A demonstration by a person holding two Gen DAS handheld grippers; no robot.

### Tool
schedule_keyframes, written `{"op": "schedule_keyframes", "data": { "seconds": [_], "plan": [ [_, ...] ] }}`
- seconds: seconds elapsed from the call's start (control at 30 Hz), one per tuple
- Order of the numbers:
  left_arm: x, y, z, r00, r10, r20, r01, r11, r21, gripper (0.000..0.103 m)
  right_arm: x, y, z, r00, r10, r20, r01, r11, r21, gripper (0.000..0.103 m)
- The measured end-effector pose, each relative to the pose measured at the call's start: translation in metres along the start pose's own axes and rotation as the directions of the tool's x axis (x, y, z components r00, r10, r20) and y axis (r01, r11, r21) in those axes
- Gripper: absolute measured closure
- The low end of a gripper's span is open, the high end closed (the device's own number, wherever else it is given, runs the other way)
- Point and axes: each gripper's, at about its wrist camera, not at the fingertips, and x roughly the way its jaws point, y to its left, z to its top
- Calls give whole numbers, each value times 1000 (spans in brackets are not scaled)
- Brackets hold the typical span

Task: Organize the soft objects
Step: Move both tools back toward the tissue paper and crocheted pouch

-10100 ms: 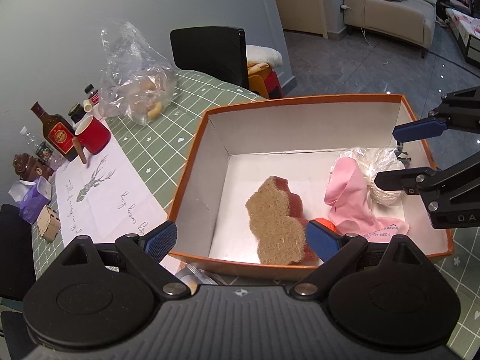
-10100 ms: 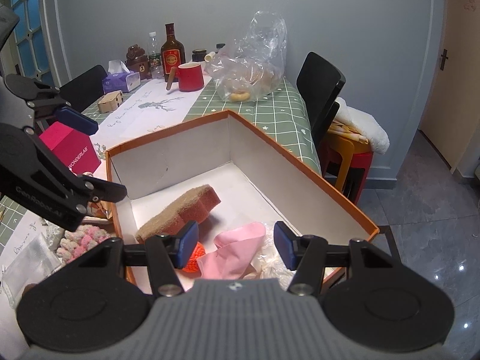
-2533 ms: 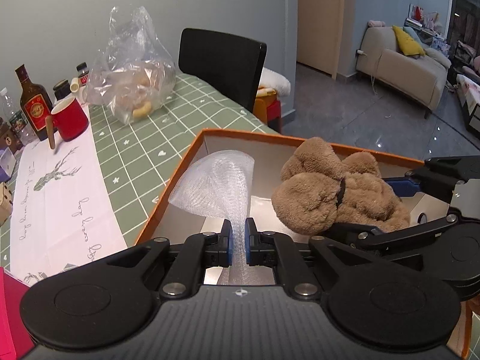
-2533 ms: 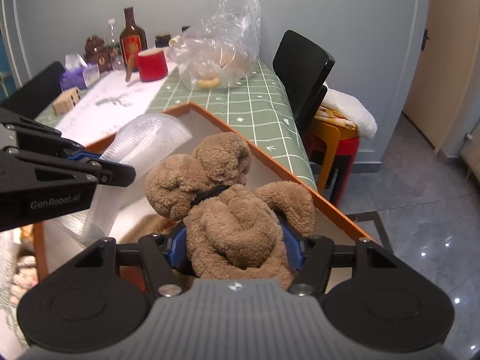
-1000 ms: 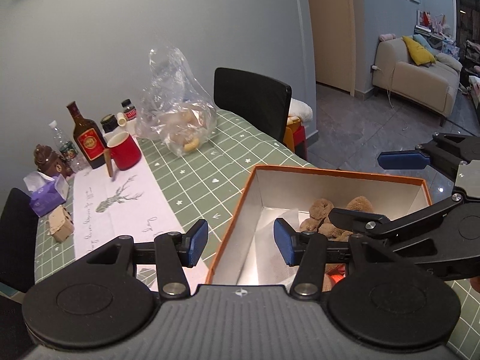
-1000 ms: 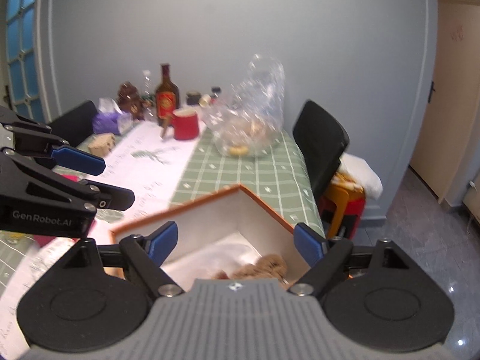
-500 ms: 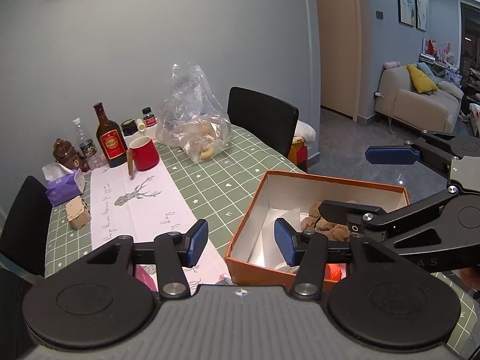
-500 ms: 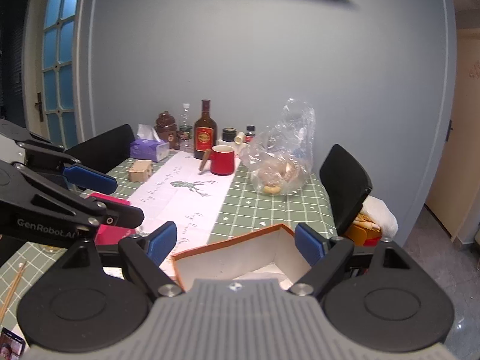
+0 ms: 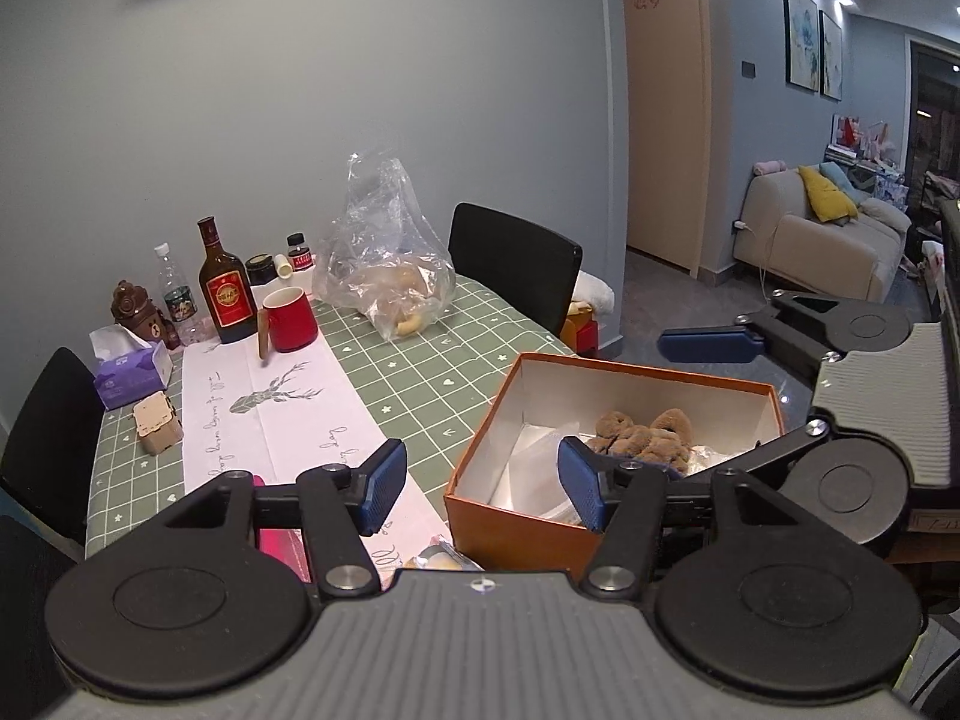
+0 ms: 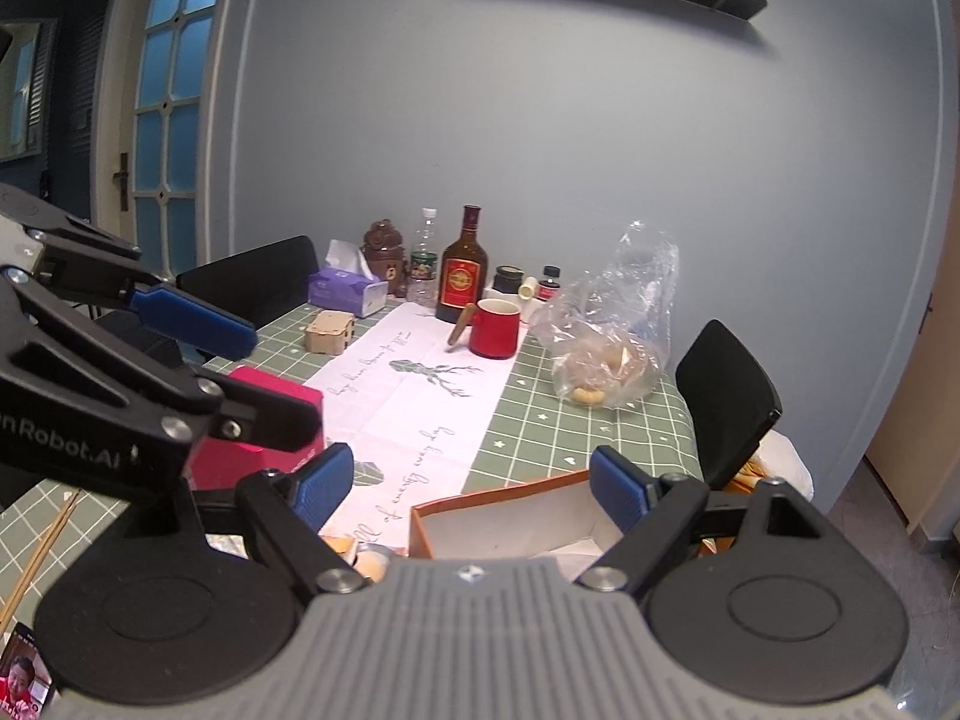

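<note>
Your left gripper [image 9: 483, 483] hangs above the near edge of the green grid-patterned tablecloth [image 9: 420, 378] with its blue-padded jaws spreading wider and nothing between them; past its right pad sits the orange cardboard box with white inner walls [image 9: 636, 372]. Inside that box the brown plush teddy bear [image 9: 645, 435] lies against the right half of the floor, with crumpled clear bubble wrap [image 9: 540, 462] beside it on the left. Your right gripper [image 10: 471, 486] is held well apart too, empty, above the box's near left corner [image 10: 420, 519], and only that corner and a strip of white wall show in its view. Between the box's left wall and the pink-white table runner with the deer print [image 9: 270, 408] you have a band of bare cloth. At the far end of the table stand the red ceramic mug [image 9: 291, 319], the brown glass bottle with a red label [image 9: 225, 294], the purple tissue box [image 9: 129, 375] and the clear plastic bag holding bread [image 9: 390, 276], all well clear of the box. A magenta carton [image 10: 252, 420] lies near your left gripper's side, and a black chair [image 9: 510, 264] stands at the table's far right edge.
</note>
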Motion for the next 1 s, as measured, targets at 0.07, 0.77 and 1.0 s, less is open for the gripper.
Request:
{"op": "schedule_keyframes", "data": {
  "seconds": [0.07,0.77,1.0],
  "plan": [
    [-1,0,-3,1000,2,4,-2,1000,-13,33,1,7,-1,1000,-4,-3,4,1000,-22,19],
    [20,22,-93,996,-69,-59,60,989,-135,26,27,50,-63,985,88,-151,-111,982,-151,15],
    [33,28,-129,992,-69,-102,51,985,-165,20,46,71,-102,967,148,-206,-183,970,-159,14]
  ]
}}
